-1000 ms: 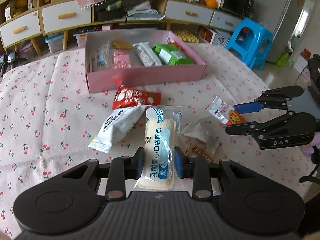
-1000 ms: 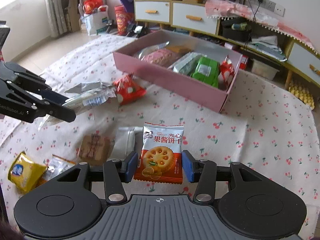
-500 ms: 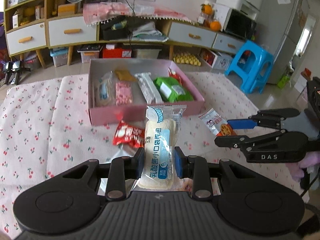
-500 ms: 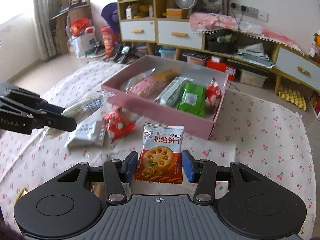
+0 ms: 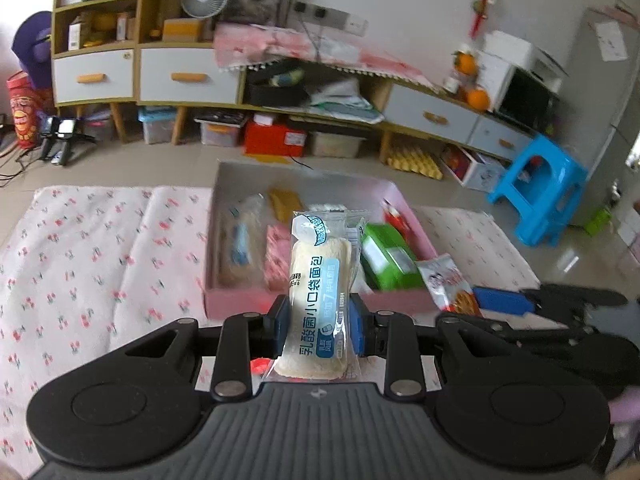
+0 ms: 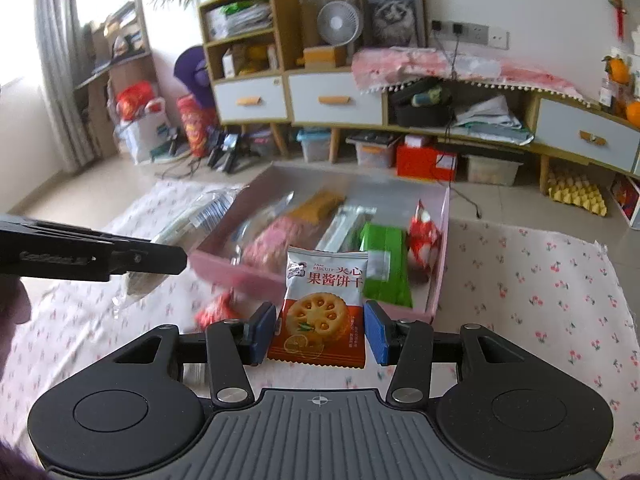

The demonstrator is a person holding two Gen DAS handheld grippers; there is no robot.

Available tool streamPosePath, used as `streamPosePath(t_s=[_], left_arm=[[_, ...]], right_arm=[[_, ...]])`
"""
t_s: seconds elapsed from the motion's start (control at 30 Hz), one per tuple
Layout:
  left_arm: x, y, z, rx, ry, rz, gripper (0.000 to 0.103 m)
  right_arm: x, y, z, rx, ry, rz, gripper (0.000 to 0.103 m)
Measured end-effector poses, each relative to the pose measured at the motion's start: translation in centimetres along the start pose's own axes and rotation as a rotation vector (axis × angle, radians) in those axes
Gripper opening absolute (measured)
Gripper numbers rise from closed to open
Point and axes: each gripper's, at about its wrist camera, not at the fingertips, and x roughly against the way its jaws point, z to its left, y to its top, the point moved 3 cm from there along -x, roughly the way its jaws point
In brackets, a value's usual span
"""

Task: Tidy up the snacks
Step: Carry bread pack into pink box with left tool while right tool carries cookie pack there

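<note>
Two snack packets are hanging in the air over the table, one in each gripper. The left gripper (image 5: 319, 330) is pinching a clear-wrapped bread roll (image 5: 316, 300) between its blue pads, the roll standing upright with its top end showing in front of the pink box (image 5: 236, 302). The right gripper (image 6: 319, 338) is gripping an orange and white biscuit packet (image 6: 320, 312) by its two side edges, the packet sitting upright at the near side of the same box. That box is lying open on the cherry-print tablecloth (image 5: 92, 248) and is holding a row of packets: in the left wrist view, a clear bag with blue print (image 5: 240, 240) at the left, a pink packet (image 5: 276, 256) beside it, a brown packet (image 5: 284, 204) at the far side, a green packet (image 5: 388, 258) toward the right, and a small red and white packet (image 5: 394, 216) at the right wall. In the right wrist view a silvery packet (image 6: 346, 224) is lying between the pink and green ones. A red packet (image 6: 218, 308) is lying on the cloth just outside the box's near wall, blurred in the right wrist view.
</note>
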Motion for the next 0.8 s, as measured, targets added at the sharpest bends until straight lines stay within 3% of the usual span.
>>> streamPosePath(t_s=[0.27,0.4,0.8], left_arm=[[-3.5,2.4,2.1,-0.006,0.102,-0.008,0.028],[-4.7,3.9,3.1,0.000,0.134,-0.011,0.028],[-7.2,4.9,3.6,-0.013,0.149,0.004,0.028]], right_arm=[[-2.4,1.7,-0.2,-0.111,-0.014,-0.057,0.046],[-4.2,2.2,0.3,-0.131,-0.029,-0.044,0.046],[-7.7,2.7,1.3,-0.137,0.015,-0.013,0.047]])
